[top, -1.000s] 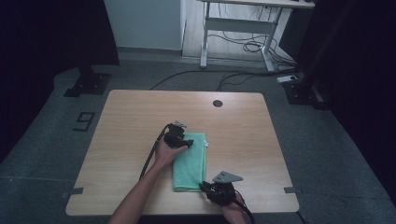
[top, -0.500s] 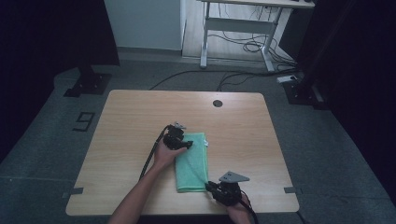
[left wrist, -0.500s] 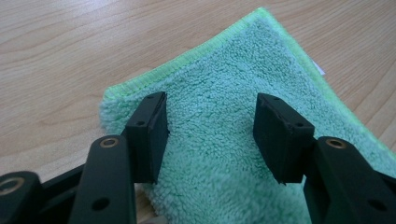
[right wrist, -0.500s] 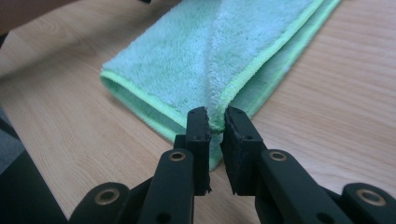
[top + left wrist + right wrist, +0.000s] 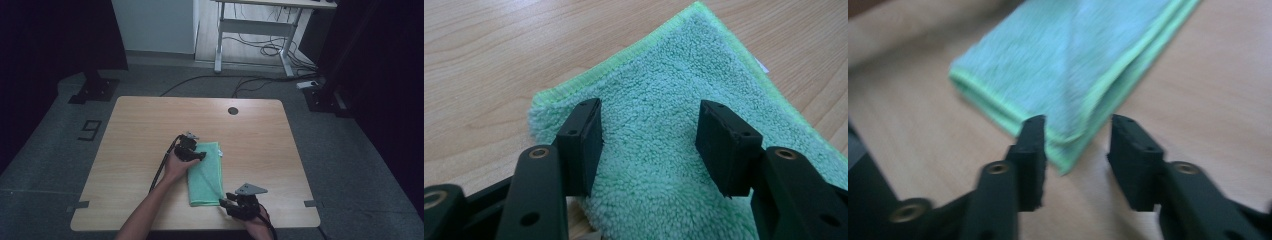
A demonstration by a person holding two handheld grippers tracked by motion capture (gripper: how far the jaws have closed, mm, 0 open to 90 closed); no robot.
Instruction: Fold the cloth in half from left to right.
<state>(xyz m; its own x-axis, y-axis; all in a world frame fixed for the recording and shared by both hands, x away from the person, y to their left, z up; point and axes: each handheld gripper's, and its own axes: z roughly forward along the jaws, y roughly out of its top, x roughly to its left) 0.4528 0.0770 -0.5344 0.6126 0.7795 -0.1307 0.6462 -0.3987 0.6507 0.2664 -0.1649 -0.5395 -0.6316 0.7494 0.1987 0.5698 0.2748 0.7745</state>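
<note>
Green terry, folded into a narrow strip: that was the one cloth (image 5: 205, 172) on the wooden table (image 5: 135, 130), lying just ahead of the person and running away from them. Its near corner sat between the fingers (image 5: 1032, 150) of the right gripper (image 5: 231, 204), a layered green hem poking into the gap without either pad pressing on it. Those jaws had just been opening; in the earlier high views the gripper was tight against that corner, and now it stood a little off it with the cloth lying flat. I took that for a release: the fold looked laid down and finished on that end.

At the far end, the left gripper (image 5: 196, 155) rested over the cloth with its fingers (image 5: 585, 142) spread apart, the pile between and beneath them, nothing pinched. It seemed to be steadying the strip rather than holding it.

Counting up: one cloth, two grippers, two forearms coming in from the near edge, one table with a single dark round hole (image 5: 233, 110) near its far edge. Beyond the fingers, on the floor, a second desk frame (image 5: 255, 30) stood over a tangle of cables.
</note>
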